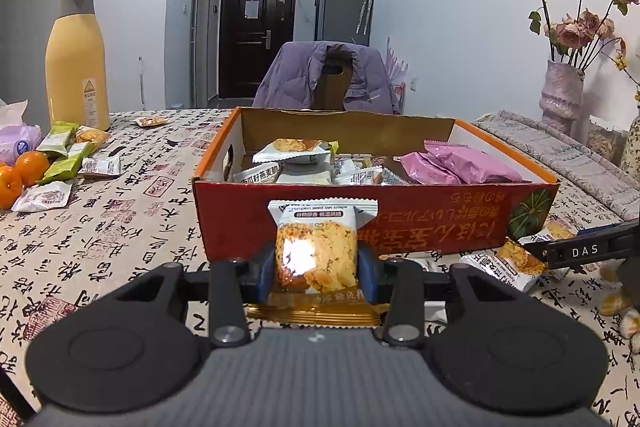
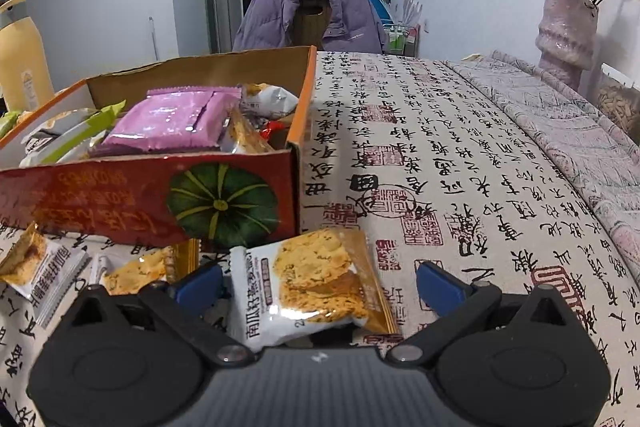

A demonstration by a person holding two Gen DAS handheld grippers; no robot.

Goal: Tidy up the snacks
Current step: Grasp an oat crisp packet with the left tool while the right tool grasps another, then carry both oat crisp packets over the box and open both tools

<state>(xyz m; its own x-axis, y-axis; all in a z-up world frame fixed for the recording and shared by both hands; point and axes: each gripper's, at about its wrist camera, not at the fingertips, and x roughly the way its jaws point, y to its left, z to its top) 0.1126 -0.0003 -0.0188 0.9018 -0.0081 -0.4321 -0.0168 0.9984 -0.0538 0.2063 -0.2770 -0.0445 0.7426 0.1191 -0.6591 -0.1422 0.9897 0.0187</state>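
Gripper fingers with blue pads on the left tool (image 1: 316, 269) are being seen clenched on a white-and-orange foil packet of pumpkin seed oat crisps (image 1: 318, 247), which is being held upright just in front of the near wall of the red cardboard box with the orange rim (image 1: 400, 223). Inside that box, several white crisp packets and a stack of pink foil packets (image 1: 456, 165) are already lying, while green and white packets (image 1: 66, 155) are waiting on the calligraphy-printed tablecloth (image 1: 120, 227) near two oranges (image 1: 20, 173) and a tall yellow bottle (image 1: 76, 63). By this view, the carrying step is judged to be under way: the held packet is yet to be lifted over the box wall and released inside. From the right wrist view, the right tool (image 2: 320, 287) is being shown with its blue pads spread wide on either side of another white-and-orange crisp packet (image 2: 312, 287), which is lying on the tablecloth beside the box corner bearing a green pumpkin picture (image 2: 222, 205); the pads are not pressing on it. A pick is judged to be in preparation here, so the fingers are to be closed squarely across the packet before any lift, since the slippery foil may slide out.
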